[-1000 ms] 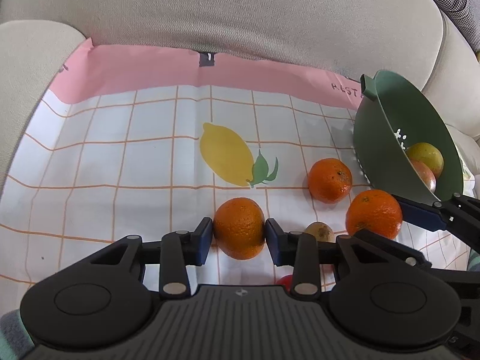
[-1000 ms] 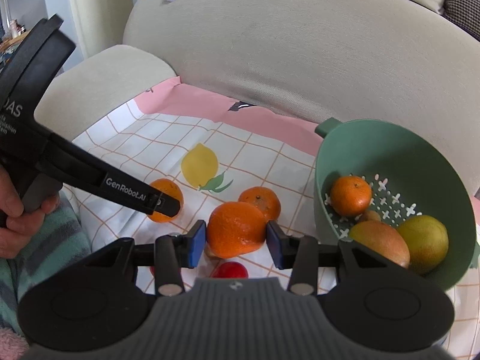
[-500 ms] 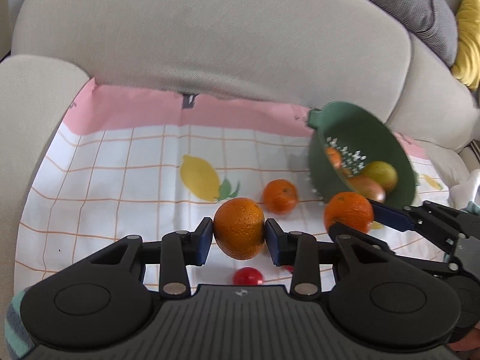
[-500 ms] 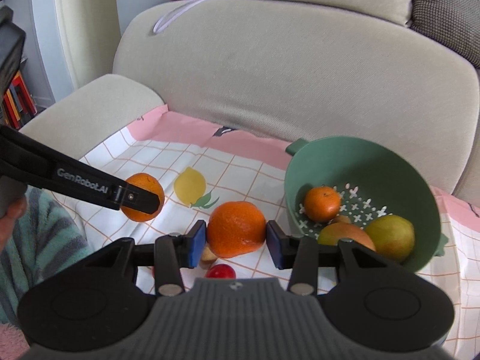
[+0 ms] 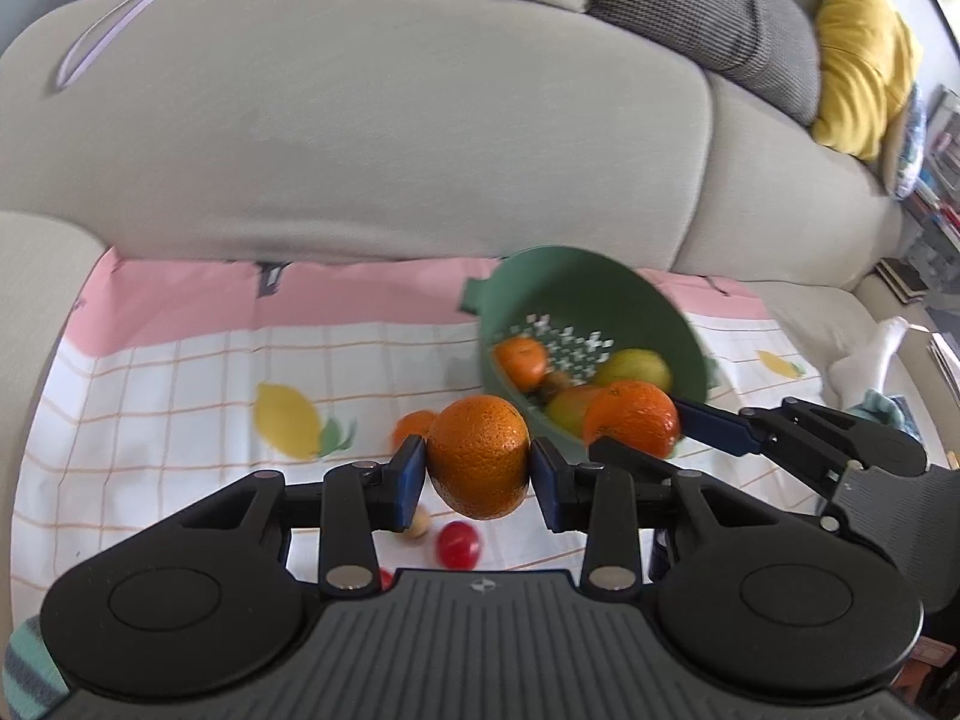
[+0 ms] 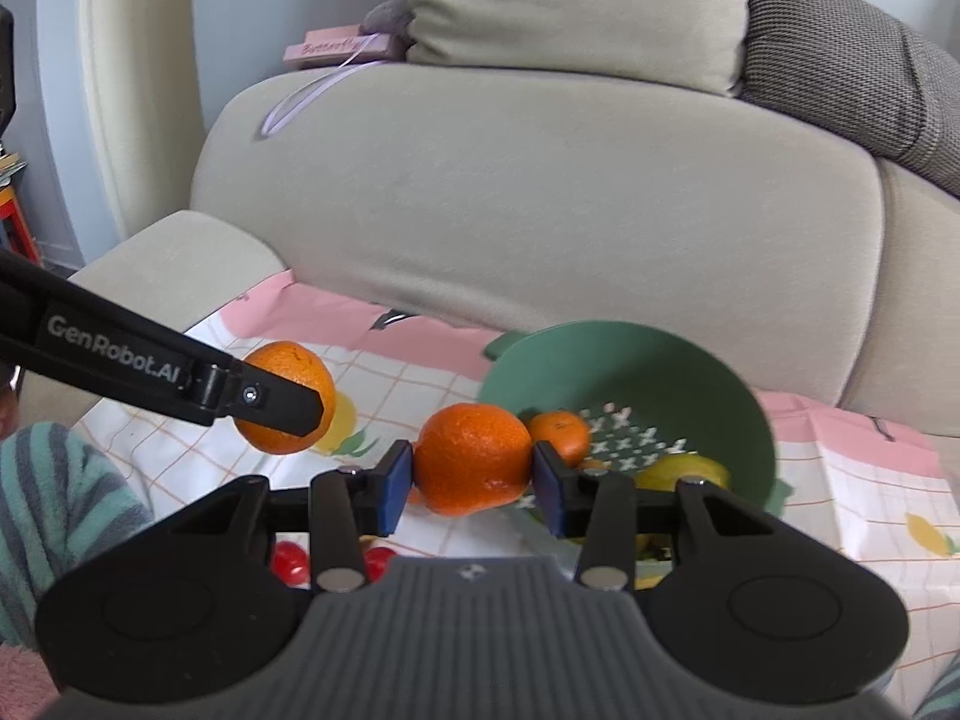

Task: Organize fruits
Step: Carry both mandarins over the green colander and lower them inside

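Observation:
My left gripper (image 5: 478, 477) is shut on a large orange (image 5: 480, 444) and holds it in the air above the checked cloth (image 5: 180, 384). My right gripper (image 6: 472, 483) is shut on a second orange (image 6: 468, 450), just in front of the tilted green colander (image 6: 708, 372). In the left wrist view the right gripper's orange (image 5: 633, 417) hangs at the colander's near rim (image 5: 600, 264). Inside the colander lie a small orange (image 5: 522, 360), a yellow-green fruit (image 5: 636, 369) and a mango-like fruit (image 5: 567, 408).
On the cloth below lie a small orange (image 5: 413, 423), a red cherry tomato (image 5: 459, 543) and a small brown fruit (image 5: 418, 525). The beige sofa back (image 5: 420, 138) rises behind the cloth. A striped sleeve (image 6: 54, 480) is at the left.
Both grippers have risen with their oranges and drawn closer to the colander. The cloth looks farther below, and more of the sofa back shows.

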`<action>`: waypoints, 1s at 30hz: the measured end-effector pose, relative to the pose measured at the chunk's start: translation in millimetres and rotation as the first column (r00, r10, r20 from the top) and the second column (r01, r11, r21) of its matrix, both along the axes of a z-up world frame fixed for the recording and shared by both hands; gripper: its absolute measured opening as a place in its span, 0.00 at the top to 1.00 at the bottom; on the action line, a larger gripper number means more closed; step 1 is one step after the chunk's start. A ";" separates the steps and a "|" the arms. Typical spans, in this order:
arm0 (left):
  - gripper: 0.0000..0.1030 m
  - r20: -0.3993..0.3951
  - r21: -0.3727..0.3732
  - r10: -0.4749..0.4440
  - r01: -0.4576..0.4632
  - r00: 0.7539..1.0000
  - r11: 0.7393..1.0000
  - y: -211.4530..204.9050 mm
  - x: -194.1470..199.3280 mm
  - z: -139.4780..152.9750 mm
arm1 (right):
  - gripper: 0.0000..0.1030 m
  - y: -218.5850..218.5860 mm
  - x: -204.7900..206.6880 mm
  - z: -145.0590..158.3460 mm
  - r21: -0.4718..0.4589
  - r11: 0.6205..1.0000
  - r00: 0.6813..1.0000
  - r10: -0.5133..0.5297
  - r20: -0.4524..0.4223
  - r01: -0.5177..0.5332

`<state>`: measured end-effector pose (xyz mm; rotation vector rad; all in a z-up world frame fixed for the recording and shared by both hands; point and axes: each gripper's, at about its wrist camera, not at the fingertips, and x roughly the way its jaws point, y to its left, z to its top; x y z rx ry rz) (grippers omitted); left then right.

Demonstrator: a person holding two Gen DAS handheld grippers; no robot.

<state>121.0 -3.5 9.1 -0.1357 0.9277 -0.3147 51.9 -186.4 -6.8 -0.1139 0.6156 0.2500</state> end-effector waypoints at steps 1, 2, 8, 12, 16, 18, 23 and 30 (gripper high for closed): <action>0.59 0.005 0.002 -0.011 0.011 1.000 1.000 -5.3 1.2 1.7 | 0.60 -3.8 -0.2 1.5 -0.002 1.000 1.000 -0.010 0.005 0.010; 0.59 0.010 0.005 -0.024 0.024 1.000 1.000 -10.6 2.8 3.1 | 0.60 -7.8 0.0 2.8 -0.003 1.000 1.000 -0.020 0.009 0.020; 0.59 0.024 0.016 -0.085 0.085 0.996 0.996 -39.3 15.1 7.2 | 0.60 -29.6 5.1 7.3 -0.016 0.998 0.997 -0.068 0.020 0.069; 0.59 0.012 0.028 -0.122 0.122 0.992 0.992 -55.9 25.0 3.3 | 0.60 -39.1 11.2 6.1 -0.042 0.996 0.997 -0.077 0.016 0.078; 0.59 0.001 0.041 -0.153 0.153 0.988 0.987 -69.4 36.5 -1.8 | 0.60 -45.9 20.1 2.5 -0.076 0.994 0.997 -0.073 0.008 0.073; 0.59 -0.003 0.047 -0.166 0.166 0.986 0.985 -75.6 43.0 -4.1 | 0.60 -49.4 25.9 -0.4 -0.099 0.993 0.997 -0.071 0.001 0.071; 0.59 -0.013 0.071 -0.198 0.198 0.980 0.978 -90.3 58.0 -12.7 | 0.60 -61.1 41.4 -8.1 -0.141 0.987 0.996 -0.082 -0.023 0.078; 0.59 -0.040 0.115 -0.234 0.237 0.971 0.965 -101.6 78.9 -31.5 | 0.60 -69.5 62.6 -17.0 -0.186 0.980 0.995 -0.080 -0.052 0.069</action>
